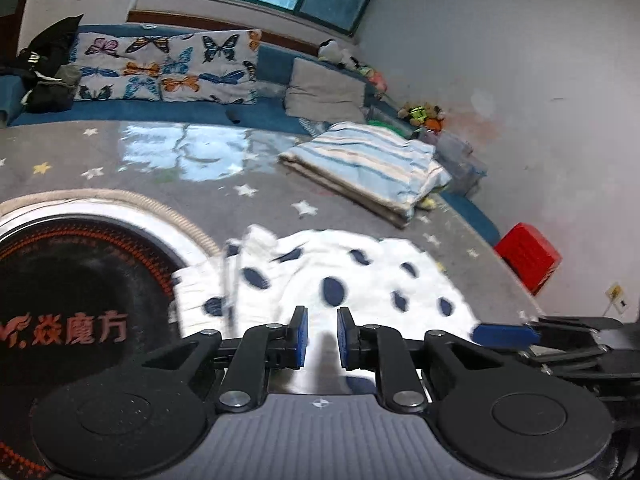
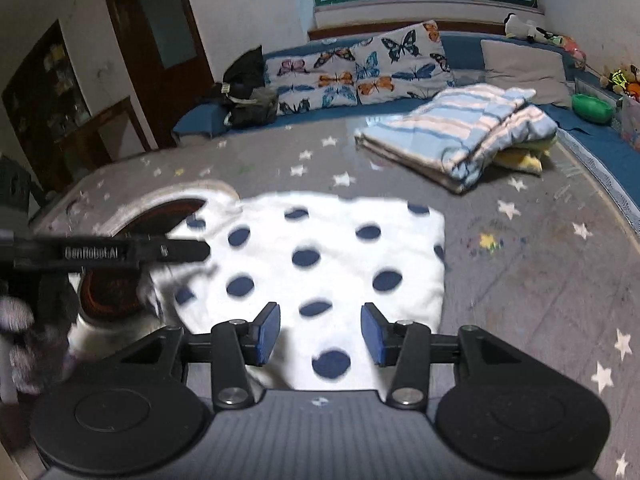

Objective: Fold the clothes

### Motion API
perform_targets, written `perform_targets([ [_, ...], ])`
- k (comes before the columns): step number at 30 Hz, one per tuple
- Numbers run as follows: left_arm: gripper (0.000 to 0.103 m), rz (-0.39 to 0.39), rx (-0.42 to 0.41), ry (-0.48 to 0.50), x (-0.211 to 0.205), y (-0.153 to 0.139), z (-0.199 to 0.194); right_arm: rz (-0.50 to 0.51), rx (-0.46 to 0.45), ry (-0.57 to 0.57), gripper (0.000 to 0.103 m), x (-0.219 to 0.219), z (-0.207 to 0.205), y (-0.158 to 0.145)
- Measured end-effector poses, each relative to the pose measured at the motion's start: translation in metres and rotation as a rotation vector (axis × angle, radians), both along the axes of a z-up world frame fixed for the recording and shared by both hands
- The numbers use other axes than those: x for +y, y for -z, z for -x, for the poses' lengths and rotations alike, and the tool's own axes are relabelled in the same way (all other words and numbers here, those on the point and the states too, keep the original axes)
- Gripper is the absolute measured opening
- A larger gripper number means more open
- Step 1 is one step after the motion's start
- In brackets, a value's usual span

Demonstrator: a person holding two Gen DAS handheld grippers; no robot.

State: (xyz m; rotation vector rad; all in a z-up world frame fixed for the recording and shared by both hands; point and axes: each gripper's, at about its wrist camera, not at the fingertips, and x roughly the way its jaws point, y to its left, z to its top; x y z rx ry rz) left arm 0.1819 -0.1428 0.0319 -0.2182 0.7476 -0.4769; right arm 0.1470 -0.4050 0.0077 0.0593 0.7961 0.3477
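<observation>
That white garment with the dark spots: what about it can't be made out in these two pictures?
- Spotted garment: its kind is unclear; motion blur smears it in both views.
- Its near edge: in the left wrist view the left gripper covers it, so a pinch of cloth cannot be confirmed.
- Its left side, right wrist view: the left gripper's black finger crosses it.
- The round black appliance: cut off by the left edge.
</observation>
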Motion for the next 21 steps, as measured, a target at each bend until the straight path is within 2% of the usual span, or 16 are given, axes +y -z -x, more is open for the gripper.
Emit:
perform_targets([
  [5, 0.017, -0.005, 0.017, -0.018, 0.007, 0.008, -0.004, 0.043, 0.021, 0.006, 0.045, -0.006, 0.015, 0.015],
  [8, 0.017, -0.012, 0.011, -0.019, 0.006, 0.007, -0.003, 0.069, 0.001, 0.012, 0.046, -0.009, 0.027, 0.011],
  [10, 0.022, -0.019, 0.001, -0.013, 0.004, 0.005, -0.001, 0.079, -0.019, 0.005, 0.047, -0.009, 0.035, 0.008],
  [17, 0.024, -0.044, -0.013, -0.005, 0.001, 0.006, 0.001, 0.122, -0.017, 0.012, 0.047, -0.009, 0.044, 0.015],
  [19, 0.035, -0.043, -0.021, -0.002, 0.001, 0.003, 0.005, 0.116, -0.041, 0.012, 0.047, -0.008, 0.049, 0.009],
  [21, 0.040, -0.048, -0.032, 0.001, 0.000, 0.000, 0.009, 0.108, -0.065, 0.009, 0.049, -0.006, 0.054, 0.004],
])
